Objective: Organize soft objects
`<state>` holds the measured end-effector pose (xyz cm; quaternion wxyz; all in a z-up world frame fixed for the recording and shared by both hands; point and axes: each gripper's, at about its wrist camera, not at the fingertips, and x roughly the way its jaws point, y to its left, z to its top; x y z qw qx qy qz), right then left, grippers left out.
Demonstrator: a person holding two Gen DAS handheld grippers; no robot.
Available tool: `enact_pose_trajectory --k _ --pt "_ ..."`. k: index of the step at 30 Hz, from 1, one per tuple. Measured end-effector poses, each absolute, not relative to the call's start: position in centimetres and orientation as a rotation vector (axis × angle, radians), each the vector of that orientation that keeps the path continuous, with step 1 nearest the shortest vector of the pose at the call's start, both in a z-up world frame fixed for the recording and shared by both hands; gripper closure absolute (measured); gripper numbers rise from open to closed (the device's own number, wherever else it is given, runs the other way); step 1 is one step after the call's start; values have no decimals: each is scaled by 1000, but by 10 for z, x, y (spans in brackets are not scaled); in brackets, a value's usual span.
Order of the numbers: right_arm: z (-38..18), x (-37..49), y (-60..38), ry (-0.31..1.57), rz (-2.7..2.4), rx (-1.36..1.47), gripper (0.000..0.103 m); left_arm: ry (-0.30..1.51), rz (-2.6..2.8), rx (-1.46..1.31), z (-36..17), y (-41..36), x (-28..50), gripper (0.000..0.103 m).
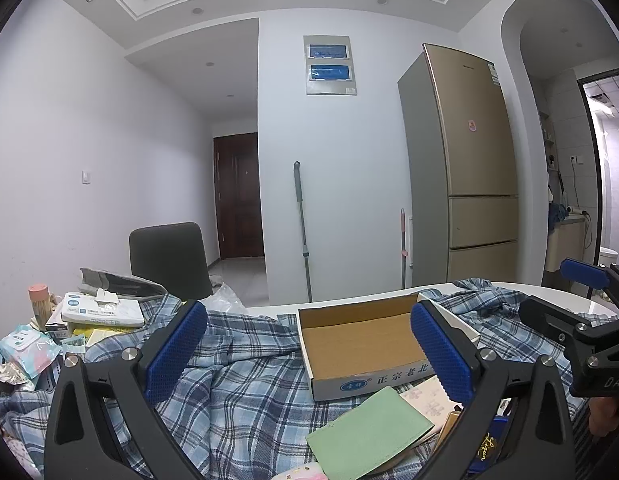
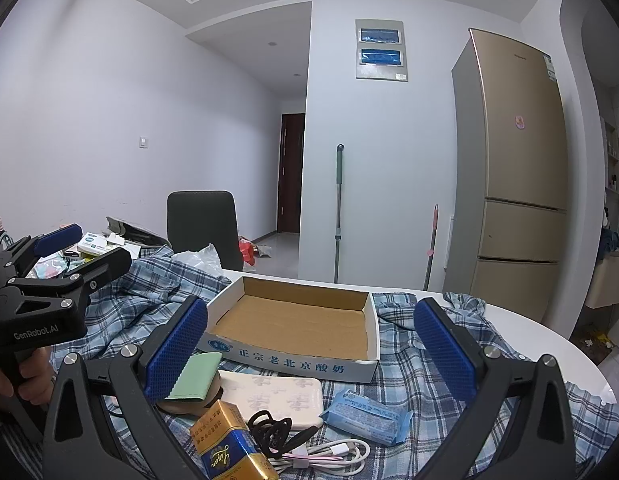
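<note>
A gold refrigerator [image 2: 521,184] stood at the right of the frame, with 2 mop handles leaning on the white wall beside it: a grey-green mop [image 2: 338,208] near the middle and a pink one [image 2: 431,240] closer to the fridge. An electrical panel [image 2: 381,50] with 2 blue windows hung in the upper middle. A dark chair [image 2: 203,224] sat left of centre, a brown door [image 2: 290,172] behind it down the hallway, and a wall switch [image 2: 144,142] at mid left

Dim, cool, bluish indoor light; soft shadows; sharp focus; strong fisheye bending and dark vignetted corners.
</note>
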<state>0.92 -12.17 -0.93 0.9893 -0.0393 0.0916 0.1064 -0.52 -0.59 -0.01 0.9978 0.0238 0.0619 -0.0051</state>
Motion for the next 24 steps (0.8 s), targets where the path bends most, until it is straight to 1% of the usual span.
enact_pose_trajectory --k 24 --pt "-10 10 -127 181 205 -62 0 112 -23 32 1 -4 -6 0"
